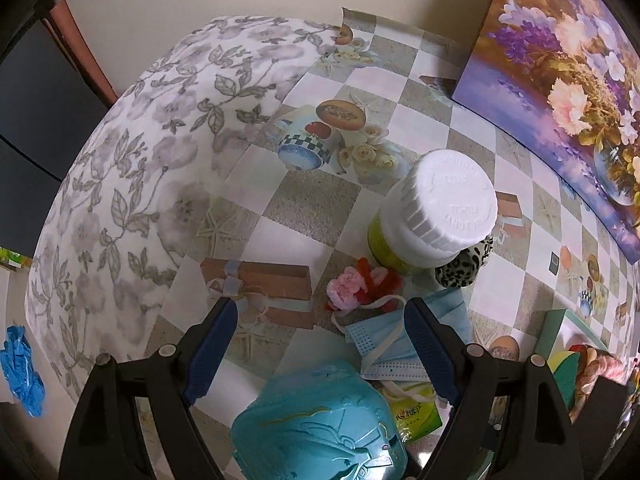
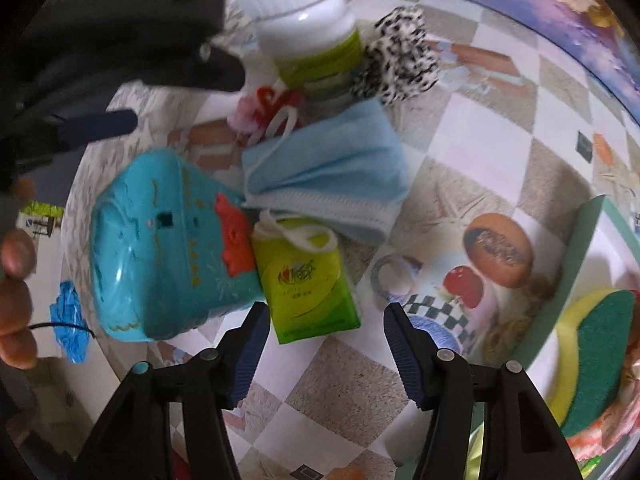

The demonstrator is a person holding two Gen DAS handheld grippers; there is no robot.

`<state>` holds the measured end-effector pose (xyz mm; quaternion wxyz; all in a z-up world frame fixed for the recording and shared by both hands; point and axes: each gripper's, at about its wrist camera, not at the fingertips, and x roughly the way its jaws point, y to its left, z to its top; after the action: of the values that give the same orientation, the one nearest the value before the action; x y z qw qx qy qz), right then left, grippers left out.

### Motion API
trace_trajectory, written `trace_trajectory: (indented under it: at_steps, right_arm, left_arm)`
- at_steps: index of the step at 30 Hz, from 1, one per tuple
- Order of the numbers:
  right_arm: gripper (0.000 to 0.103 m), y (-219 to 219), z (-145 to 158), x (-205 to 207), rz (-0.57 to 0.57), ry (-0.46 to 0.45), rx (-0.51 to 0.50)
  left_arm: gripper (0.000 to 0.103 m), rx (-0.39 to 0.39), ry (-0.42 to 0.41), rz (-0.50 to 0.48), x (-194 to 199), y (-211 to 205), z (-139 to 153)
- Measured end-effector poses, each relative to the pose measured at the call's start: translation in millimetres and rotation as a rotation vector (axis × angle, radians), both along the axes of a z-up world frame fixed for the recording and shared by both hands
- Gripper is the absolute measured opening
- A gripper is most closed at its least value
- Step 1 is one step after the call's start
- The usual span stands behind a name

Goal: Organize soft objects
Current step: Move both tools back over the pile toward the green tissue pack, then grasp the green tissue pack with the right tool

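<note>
Work surface: table (image 1: 304, 208) under a checkered oilcloth printed with cups, bread and roses; floral cloth (image 1: 132, 168) laid over the far left part.

Left gripper (image 1: 320, 334): jaws wide apart, nothing between the pads, pointed steeply down over the pile. Right gripper (image 2: 323, 330): jaws apart, pads clear of everything, lower edge of the green tissue pack (image 2: 304, 280) just above the gap between them.

Soft items, clustered at table centre:
- Blue face masks (image 2: 324, 172), crumpled, white ear loops loose, lying partly over the tissue pack.
- Green tissue pack, printed with a red-and-white logo in characters too small to read.
- Pink and red pipe-cleaner flower (image 1: 356, 282), touching the masks and the bottle base.
- Leopard-print scrunchie (image 2: 400, 56), beside the bottle.

Hard items:
- White bottle (image 1: 432, 216) with green label, upright. Embossed lettering on the ribbed cap, legible only in part: "TIGHTLY". Label text unreadable.
- Teal plastic toy (image 2: 168, 256) with a red part, gold markings on the shell illegible, touching the tissue pack.

Periphery: green-walled box (image 2: 580, 264) at the right, holding a yellow-and-green sponge (image 2: 596, 356). Floral painting (image 1: 568, 92) propped along the far edge. Blue glove (image 1: 22, 372) lying off the table at the left. Person's fingers (image 2: 16, 264) at the left edge of the right wrist view, on the left gripper's housing, with partial white lettering there, blurred.
</note>
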<state>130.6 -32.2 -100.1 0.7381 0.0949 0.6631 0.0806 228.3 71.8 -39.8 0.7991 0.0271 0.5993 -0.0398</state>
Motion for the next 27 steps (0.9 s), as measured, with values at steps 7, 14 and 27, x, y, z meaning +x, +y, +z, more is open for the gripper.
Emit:
trace_trajectory:
  at_steps: [7, 14, 27]
  right_arm:
    - [0.064, 13, -4, 1, 0.025, -0.016, -0.02]
    - [0.065, 29, -10, 11, 0.028, -0.05, -0.068]
    - [0.054, 9, -11, 12, -0.016, -0.057, -0.066]
  left_arm:
    - [0.086, 0.0, 0.009, 0.0, 1, -1, -2]
    - [0.086, 0.002, 0.014, 0.009, 2, 1, -5]
    - [0.086, 0.007, 0.006, -0.002, 2, -4, -3]
